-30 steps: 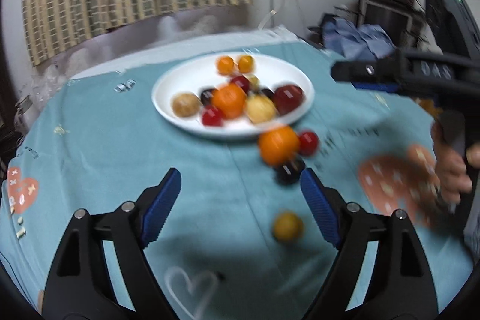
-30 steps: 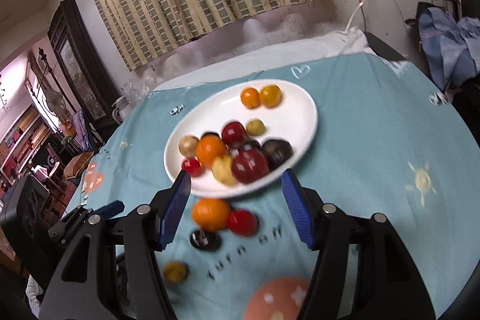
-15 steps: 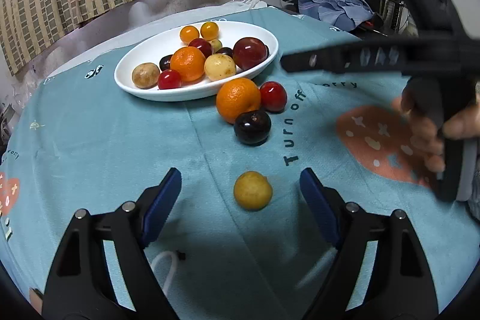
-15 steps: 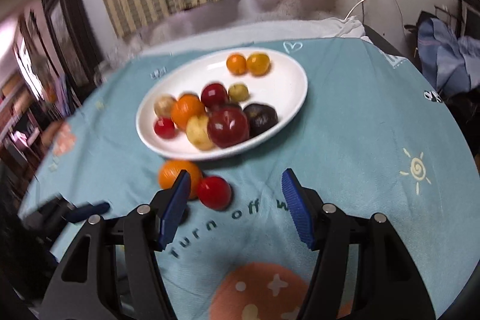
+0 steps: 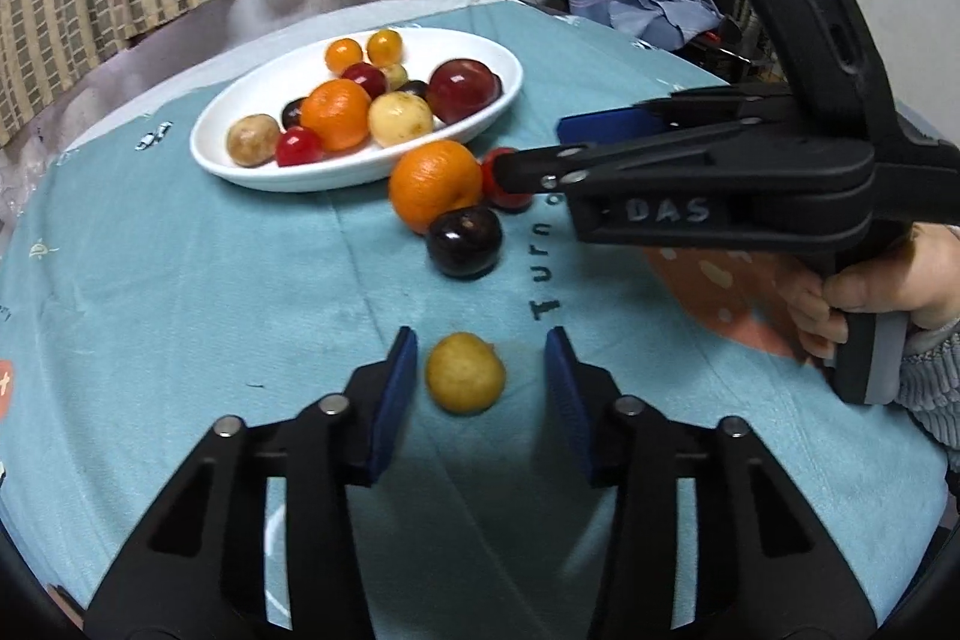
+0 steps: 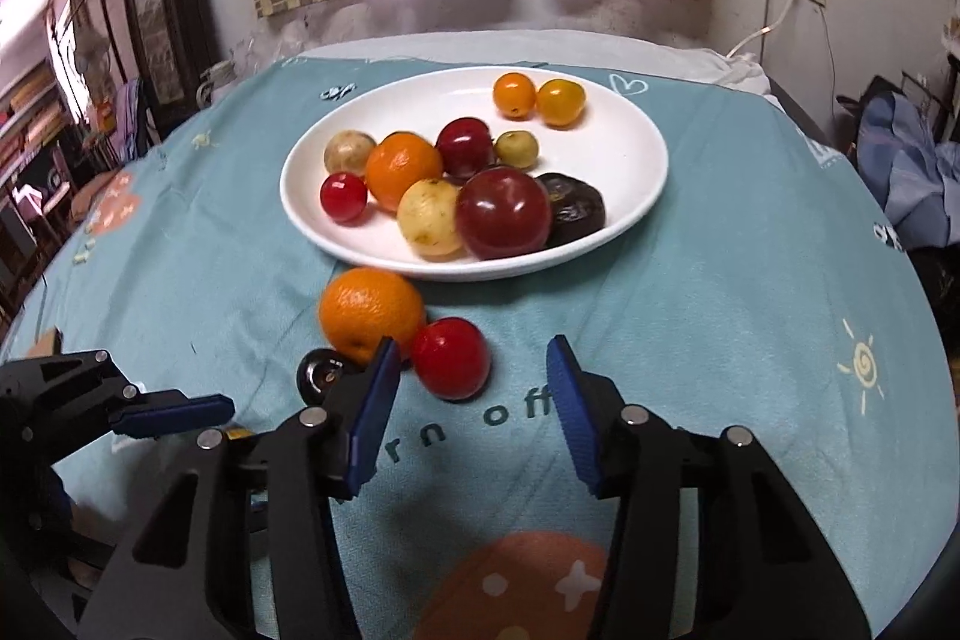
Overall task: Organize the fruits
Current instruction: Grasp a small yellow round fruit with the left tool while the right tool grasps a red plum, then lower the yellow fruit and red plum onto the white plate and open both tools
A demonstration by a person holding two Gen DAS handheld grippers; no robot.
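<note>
L claw [image 5: 480, 388] closing round yellow fruit [image 5: 465, 372], pads seemingly not touching; R claw [image 6: 471, 403] apart.

Four fruits [image 5: 433, 184] lie on the cloth [image 5: 180, 292] before the plate [image 5: 510, 97].

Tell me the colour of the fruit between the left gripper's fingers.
Yellow; the small round fruit shows best in the left wrist view.

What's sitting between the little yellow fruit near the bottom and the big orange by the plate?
A dark plum, seen in the left wrist view, touching the orange.
</note>
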